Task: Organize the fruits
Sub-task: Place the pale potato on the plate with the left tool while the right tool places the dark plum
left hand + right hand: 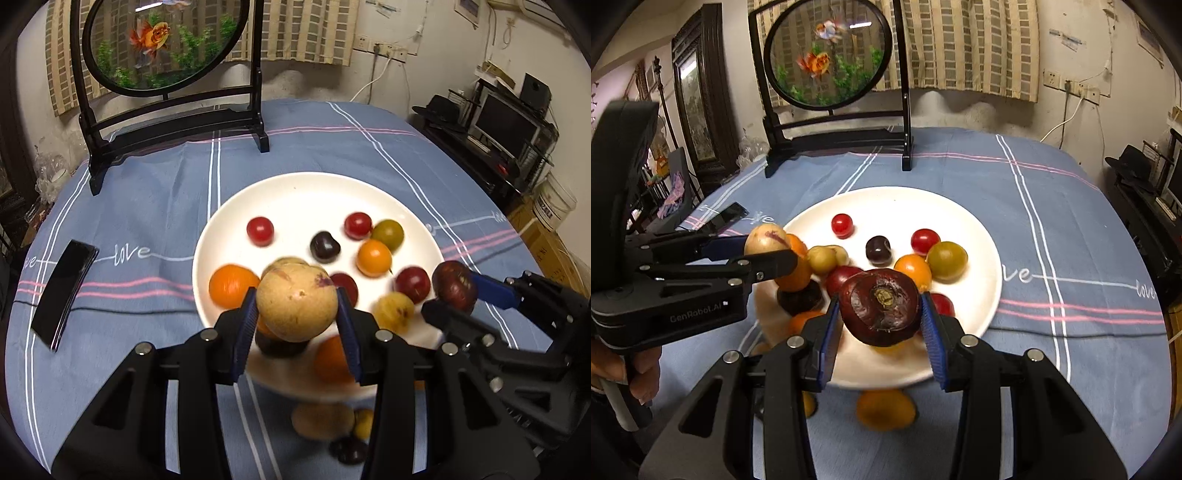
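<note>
Gripping a tan fruit (296, 303) w/ left tool (297, 317), clamped btwn both pads, held above near rim of white plate (317, 192). Right tool (881, 325) clenched on a dark purple fruit (880, 307), also over the plate. Cherry tomatoes (260, 230) + more fruit scattered on plate; few left on desk (155, 192) below.

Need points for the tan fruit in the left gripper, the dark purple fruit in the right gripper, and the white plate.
tan fruit (297, 306), left wrist view, middle of its front skin.
dark purple fruit (881, 308), right wrist view, near its stem scar.
white plate (295, 192), left wrist view, bare far rim.
</note>
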Demonstrator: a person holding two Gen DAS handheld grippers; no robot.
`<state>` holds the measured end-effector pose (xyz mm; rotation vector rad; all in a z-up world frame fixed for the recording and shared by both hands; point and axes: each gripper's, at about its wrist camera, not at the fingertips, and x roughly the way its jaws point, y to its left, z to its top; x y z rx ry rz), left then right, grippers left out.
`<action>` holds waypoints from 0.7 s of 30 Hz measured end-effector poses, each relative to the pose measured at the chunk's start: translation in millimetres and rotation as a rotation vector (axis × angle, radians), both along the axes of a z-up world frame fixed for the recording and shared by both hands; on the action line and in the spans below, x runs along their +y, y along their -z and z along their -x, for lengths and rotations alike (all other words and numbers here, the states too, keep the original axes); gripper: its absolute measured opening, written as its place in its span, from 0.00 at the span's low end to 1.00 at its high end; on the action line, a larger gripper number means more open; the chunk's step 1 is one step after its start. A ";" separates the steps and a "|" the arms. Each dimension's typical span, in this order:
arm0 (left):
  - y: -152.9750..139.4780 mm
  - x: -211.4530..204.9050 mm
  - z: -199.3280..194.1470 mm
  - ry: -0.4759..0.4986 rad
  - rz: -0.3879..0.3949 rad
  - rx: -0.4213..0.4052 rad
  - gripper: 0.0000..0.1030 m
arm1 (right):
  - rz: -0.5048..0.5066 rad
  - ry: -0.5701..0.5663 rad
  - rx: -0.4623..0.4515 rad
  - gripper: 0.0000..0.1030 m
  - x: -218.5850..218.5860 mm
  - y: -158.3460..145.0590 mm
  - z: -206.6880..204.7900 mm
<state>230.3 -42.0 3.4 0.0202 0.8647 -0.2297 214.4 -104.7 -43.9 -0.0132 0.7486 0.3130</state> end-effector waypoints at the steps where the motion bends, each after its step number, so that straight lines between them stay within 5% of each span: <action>1: 1.1 -0.8 -4.6 -0.002 0.000 0.001 0.41 | 0.010 -0.004 0.005 0.41 2.7 2.0 -7.0; 9: 14.3 -4.4 -30.9 -0.034 -0.001 -0.010 0.44 | 0.037 -0.014 0.032 0.41 10.9 16.5 -35.0; 10: 15.3 -3.6 -33.9 -0.043 0.001 -0.012 0.46 | 0.046 -0.011 0.041 0.43 11.2 19.9 -37.9; 12: 14.8 -1.5 -35.4 -0.071 0.004 -0.026 0.67 | 0.056 0.003 0.042 0.49 10.4 22.5 -39.1; 14: 9.6 1.0 -32.1 -0.099 0.012 -0.073 0.75 | 0.052 0.013 0.033 0.57 8.3 21.7 -37.9; 21: -1.8 4.0 -15.3 -0.103 -0.011 -0.112 0.80 | 0.027 0.020 0.006 0.58 -0.2 9.4 -20.6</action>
